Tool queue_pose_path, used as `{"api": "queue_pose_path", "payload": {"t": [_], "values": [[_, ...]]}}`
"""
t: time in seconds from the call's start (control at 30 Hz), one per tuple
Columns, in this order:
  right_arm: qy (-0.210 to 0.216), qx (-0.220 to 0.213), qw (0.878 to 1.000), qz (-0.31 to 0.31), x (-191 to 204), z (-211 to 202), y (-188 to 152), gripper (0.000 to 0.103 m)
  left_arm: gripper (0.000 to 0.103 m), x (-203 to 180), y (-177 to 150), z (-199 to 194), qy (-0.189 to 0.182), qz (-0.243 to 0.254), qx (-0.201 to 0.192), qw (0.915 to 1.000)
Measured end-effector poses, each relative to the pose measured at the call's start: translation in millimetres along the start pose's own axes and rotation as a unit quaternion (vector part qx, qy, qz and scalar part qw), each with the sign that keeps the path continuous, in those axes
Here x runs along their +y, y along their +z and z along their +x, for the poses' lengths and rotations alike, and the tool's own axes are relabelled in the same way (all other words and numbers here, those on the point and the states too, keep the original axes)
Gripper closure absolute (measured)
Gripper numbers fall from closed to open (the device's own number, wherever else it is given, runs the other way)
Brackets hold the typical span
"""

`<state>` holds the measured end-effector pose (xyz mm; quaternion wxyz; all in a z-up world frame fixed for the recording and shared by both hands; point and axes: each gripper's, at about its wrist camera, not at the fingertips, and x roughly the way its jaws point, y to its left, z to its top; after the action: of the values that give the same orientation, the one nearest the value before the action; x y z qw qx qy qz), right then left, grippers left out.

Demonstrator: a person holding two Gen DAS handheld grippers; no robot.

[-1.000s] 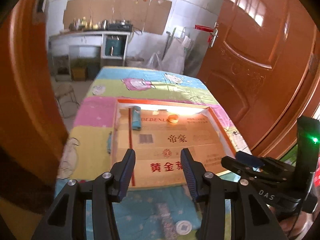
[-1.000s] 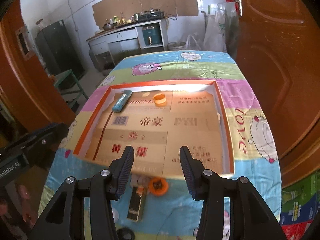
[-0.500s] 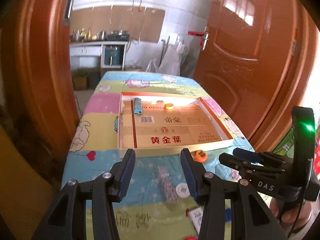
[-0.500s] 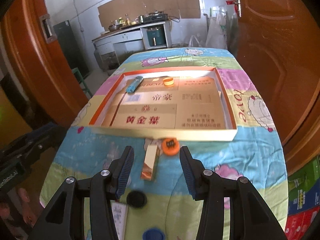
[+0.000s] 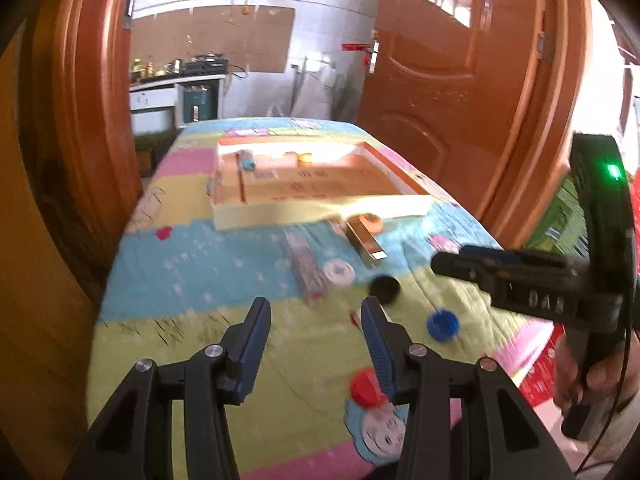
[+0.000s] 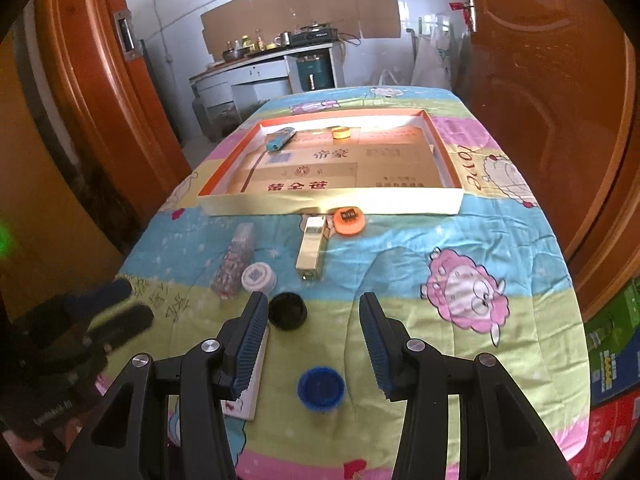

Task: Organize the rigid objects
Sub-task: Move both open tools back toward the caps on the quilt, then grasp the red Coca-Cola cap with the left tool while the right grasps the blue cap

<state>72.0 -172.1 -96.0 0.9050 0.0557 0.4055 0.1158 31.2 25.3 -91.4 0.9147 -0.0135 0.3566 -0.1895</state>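
Right wrist view: right tongs [image 6: 311, 338] wide apart, empty; round blue plastic cap [image 6: 321, 389] below them on counter [image 6: 460, 344].
Left tongs [image 5: 316, 334]: apart, empty.
Tip: centre over cap, then descend.

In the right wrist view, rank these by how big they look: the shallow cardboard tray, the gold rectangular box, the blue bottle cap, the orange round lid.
1. Shallow cardboard tray
2. Gold rectangular box
3. Blue bottle cap and orange round lid: they look alike, and the cap lies nearer the camera, so unranked.

Blue cap [image 6: 321, 389], black cap [image 6: 288, 311] and gold box [image 6: 311, 248] lie before the shallow tray [image 6: 332, 205]
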Motion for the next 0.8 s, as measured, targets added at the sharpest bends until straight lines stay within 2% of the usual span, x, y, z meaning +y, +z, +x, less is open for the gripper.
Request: {"api": "queue_pose_path", "payload": {"t": [0.17,0.37,0.8], "values": [[-0.003,-0.001,1.000,0.006,-4.1,-5.8,-7.0,0.054,0.056,-16.4,-27.4,3.3,-0.014,0.038,0.020,0.9990],[-0.004,-0.002,1.000,0.010,-6.6,-9.8,-12.0,0.054,0.056,-28.7,-48.4,11.4,-0.025,0.059,0.038,0.9972],[-0.011,0.000,1.000,0.003,-9.8,-9.3,-20.9,0.054,0.056,-26.7,-53.6,28.9,-0.004,0.076,0.037,0.9964]]}}
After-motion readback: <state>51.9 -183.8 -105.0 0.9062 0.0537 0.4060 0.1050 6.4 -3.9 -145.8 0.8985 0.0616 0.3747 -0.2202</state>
